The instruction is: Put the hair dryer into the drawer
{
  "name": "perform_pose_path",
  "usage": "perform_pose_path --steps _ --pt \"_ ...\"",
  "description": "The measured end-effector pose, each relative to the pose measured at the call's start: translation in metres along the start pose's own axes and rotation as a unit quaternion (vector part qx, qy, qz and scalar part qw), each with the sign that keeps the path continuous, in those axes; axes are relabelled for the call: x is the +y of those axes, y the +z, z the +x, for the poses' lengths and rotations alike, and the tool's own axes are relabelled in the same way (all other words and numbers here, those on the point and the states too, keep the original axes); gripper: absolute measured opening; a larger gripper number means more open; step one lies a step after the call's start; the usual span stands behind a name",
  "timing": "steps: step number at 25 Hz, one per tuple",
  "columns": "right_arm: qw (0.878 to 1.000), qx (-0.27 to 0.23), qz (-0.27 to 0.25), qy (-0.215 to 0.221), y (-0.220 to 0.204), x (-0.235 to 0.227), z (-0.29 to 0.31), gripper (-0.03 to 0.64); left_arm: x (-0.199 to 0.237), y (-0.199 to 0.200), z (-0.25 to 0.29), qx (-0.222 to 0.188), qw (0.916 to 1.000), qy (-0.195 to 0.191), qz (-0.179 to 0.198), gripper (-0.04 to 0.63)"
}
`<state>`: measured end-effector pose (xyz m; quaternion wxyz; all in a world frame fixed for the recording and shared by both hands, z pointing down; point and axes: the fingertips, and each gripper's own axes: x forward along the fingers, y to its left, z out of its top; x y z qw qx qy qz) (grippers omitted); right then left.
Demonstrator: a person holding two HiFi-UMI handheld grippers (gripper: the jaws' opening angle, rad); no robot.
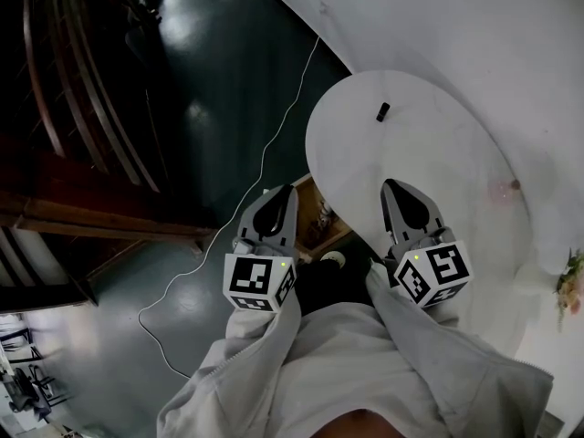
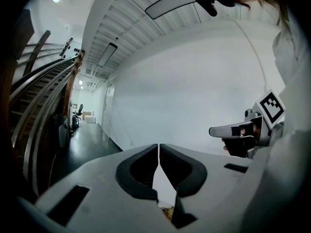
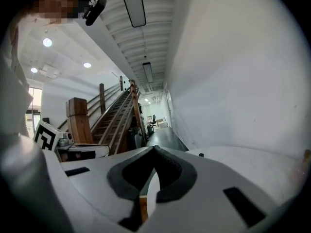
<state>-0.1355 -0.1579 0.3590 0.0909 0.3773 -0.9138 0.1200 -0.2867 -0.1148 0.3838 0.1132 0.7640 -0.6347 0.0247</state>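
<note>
No hair dryer shows in any view. In the head view both grippers are held close to the person's body at the near edge of a round white table (image 1: 429,144). My left gripper (image 1: 284,190) hangs over the dark floor just left of the table, shut and empty; its tips meet in the left gripper view (image 2: 159,145). My right gripper (image 1: 391,184) is over the table's near part, also shut and empty (image 3: 154,147). Between them, under the table's rim, a wooden box-like piece (image 1: 321,217) peeks out, mostly hidden.
A small black object (image 1: 382,111) lies on the far part of the table. A white cable (image 1: 265,167) runs across the dark floor. A wooden staircase (image 1: 82,108) stands at the left, a white wall (image 1: 474,26) behind the table, and flowers (image 1: 573,288) at the right edge.
</note>
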Motion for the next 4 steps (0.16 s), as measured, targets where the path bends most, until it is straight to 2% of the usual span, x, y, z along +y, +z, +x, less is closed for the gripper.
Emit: perform_pose_path --steps 4 --pt "1.0 0.003 0.004 -0.001 -0.003 -0.0001 0.0007 0.049 0.0012 -0.0031 0.0019 0.005 1.0 0.0 -0.001 0.022"
